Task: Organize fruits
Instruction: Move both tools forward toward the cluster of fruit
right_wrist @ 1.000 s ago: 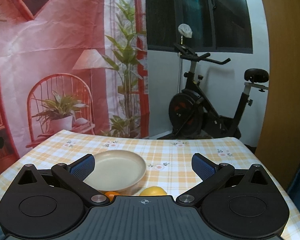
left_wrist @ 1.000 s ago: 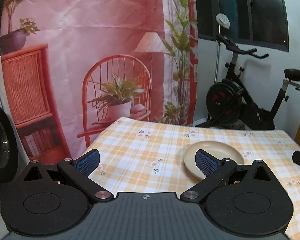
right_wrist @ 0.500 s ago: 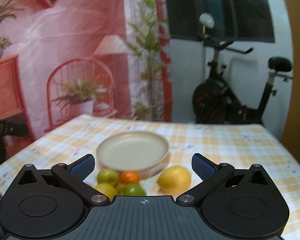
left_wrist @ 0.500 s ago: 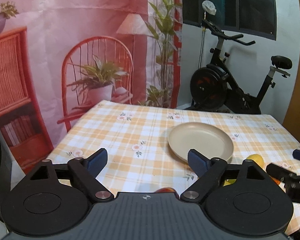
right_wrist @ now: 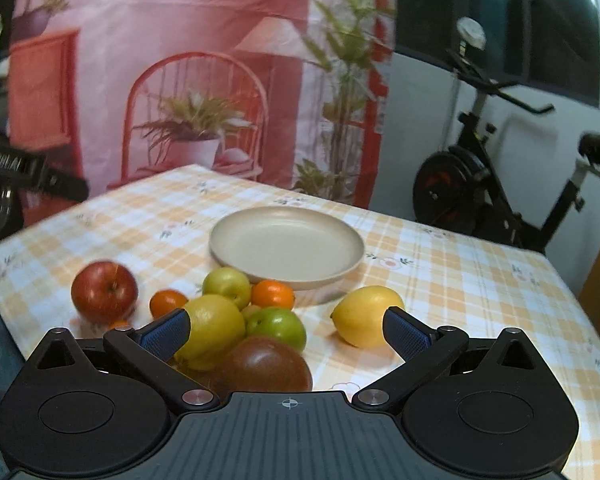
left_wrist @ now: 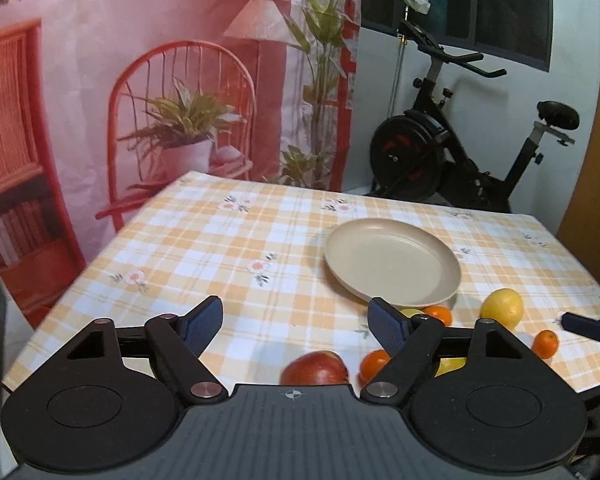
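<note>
Fruits near one empty plate: two lemons, two apples; left fingers closing empty, right fingers wide.

Counted on bench: one plate, one red apple, two lemons, two green fruits, one dark brown fruit. Small oranges: at least two, cluster partly hidden.

Dim indoor light, blurred fisheye edges

You won't find readable text here — the only lettering is a white print on the left gripper in the right wrist view, too blurred to read.
</note>
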A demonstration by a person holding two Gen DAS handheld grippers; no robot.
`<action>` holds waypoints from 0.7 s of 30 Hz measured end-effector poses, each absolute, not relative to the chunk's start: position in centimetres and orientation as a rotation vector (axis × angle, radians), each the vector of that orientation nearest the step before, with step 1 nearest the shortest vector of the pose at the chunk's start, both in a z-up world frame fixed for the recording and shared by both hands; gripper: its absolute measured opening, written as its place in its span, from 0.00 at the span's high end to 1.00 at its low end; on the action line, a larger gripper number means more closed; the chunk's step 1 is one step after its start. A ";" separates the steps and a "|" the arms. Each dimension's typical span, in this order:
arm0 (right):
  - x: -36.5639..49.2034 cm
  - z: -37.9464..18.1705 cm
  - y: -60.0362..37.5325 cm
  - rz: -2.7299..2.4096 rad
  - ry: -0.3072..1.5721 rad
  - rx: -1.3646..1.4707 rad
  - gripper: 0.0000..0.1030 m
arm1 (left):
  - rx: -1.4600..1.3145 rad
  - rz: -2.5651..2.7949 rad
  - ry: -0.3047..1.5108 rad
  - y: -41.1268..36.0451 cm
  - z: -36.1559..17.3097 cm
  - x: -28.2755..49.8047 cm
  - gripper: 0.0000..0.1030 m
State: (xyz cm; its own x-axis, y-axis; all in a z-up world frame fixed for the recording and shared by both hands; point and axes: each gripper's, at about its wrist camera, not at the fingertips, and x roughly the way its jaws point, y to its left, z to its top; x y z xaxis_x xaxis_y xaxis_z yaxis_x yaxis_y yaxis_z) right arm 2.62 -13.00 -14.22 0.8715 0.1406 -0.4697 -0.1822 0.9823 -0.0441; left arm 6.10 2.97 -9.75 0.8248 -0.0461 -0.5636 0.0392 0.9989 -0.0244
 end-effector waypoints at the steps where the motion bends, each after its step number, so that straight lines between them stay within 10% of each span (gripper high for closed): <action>1: 2.5 -14.5 -12.8 0.175 0.489 -0.105 0.01 | -0.017 -0.047 0.604 3.0 -9.9 6.1 0.21; 21: 3.1 -17.0 -11.3 0.265 0.564 -0.241 0.25 | -0.001 -0.058 0.631 2.2 -10.6 6.2 0.21</action>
